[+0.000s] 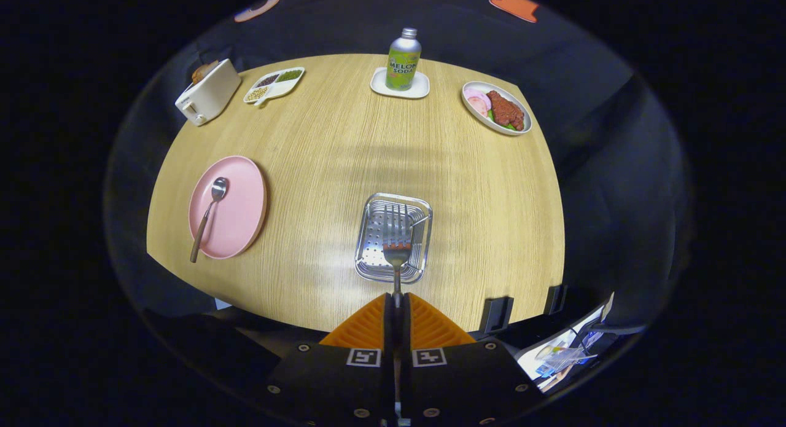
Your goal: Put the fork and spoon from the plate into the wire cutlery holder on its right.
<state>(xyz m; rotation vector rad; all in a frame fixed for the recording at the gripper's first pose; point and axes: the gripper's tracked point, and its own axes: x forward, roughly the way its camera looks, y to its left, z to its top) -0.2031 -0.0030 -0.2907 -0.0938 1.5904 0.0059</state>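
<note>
- The gripper has its fingers drawn together almost fully, clamped on the thin handle of the fork, which sticks out straight ahead from between them
- The fork's tines point forward and lie over the wire cutlery holder, a metal basket with a perforated floor just ahead of the fingers; whether the tines are above the basket or already touching its floor cannot be told
- By my reading the fork is off the plate and at the drop-off point, but not yet let go, so this first half of the job is nearly finished and not quite done
- The spoon lies untouched on the pink plate, bowl away from the fingers and handle running back past the plate's near rim; plate and spoon sit well apart from the holder, off to its left on the tabletop
- What is left, as I judge it: release the fork into the holder, go over to the plate, take the spoon by its handle and bring it to the same basket
- Farther out, beyond the holder, stand a soda bottle on a small white coaster, a plate of food, a divided dish and a toaster, none of them in the way of either trip
</note>
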